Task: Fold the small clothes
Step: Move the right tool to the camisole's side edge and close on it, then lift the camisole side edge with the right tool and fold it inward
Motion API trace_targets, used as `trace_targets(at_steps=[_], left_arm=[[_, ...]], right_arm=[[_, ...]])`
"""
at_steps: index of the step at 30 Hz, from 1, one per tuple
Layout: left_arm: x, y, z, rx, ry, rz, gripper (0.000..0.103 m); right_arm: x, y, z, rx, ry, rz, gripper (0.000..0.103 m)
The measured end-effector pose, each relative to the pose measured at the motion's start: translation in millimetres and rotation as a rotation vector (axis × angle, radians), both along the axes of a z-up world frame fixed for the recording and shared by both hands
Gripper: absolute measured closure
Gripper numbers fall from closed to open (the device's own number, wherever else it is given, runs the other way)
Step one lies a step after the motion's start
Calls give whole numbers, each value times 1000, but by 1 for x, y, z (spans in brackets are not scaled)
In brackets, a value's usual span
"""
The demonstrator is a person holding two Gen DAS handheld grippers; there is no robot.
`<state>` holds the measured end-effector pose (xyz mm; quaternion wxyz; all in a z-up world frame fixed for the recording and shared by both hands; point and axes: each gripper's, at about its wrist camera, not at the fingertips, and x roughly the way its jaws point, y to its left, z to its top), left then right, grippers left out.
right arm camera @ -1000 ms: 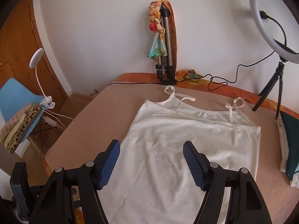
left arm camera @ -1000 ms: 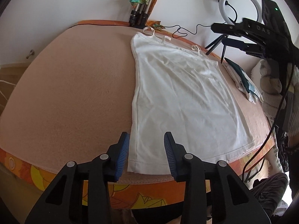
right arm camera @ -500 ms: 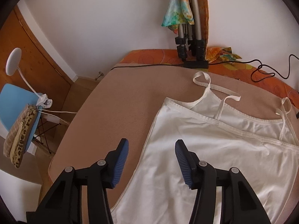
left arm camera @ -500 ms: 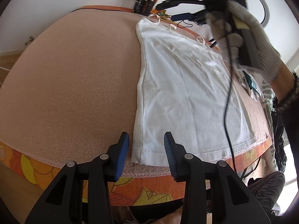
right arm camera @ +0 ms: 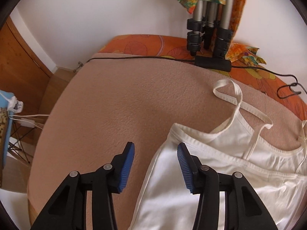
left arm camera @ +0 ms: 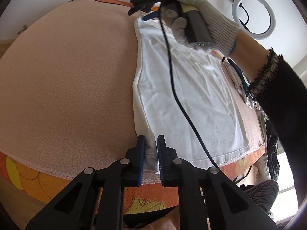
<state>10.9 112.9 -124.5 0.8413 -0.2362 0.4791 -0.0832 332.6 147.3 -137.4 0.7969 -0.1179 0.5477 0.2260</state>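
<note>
Opening step of the fold: corners being gathered. White camisole (left arm camera: pixel 191 88) lay flat on the blanket-covered table (left arm camera: pixel 67 76). Left gripper (left arm camera: pixel 149 153), fingers closing, pinched on the hem corner at 6 o'clock. Right gripper (right arm camera: pixel 155 163), fingers apart but closing, straddling the top side edge, not yet pressing. Next, probably: clench there, then lift both corners across.

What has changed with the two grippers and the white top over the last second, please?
The left gripper has closed onto the near hem corner of the white top. The right gripper has dropped from the middle to the top's upper side edge by the straps, its jaws closing but not yet gripping. The top lies flat on the blanket as before.
</note>
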Motion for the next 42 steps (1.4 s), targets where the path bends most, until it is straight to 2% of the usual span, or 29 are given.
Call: trace_targets(at_steps=[4, 7, 9, 12, 18, 22, 30, 35, 42], left_arm=[[-1, 1, 1, -6, -20, -5, 95], [-1, -2, 5, -9, -37, -6, 95], [-1, -2, 8, -11, -52, -5, 96], [-2, -6, 13, -13, -78, -12, 96], [-4, -20, 25, -1, -136, -52, 97], [-3, -27, 29, -26, -145, -70, 97], [4, -59, 43, -21, -189, -159, 97], [13, -85, 41, -9, -179, -230, 97], [21, -115, 32, 13, -147, -299, 97]], right_arm=[[5, 10, -7, -85, -22, 14, 63], [7, 12, -10, -131, -44, 26, 71], [8, 10, -8, -147, -48, 19, 85], [12, -3, -2, -111, -34, -9, 99], [12, -27, 17, -71, -63, -35, 103], [13, -43, 28, -61, -83, -49, 103], [10, -85, 48, -50, -134, -96, 103], [9, -119, 44, -74, -144, -126, 103], [13, -154, 25, -67, -117, -156, 103]])
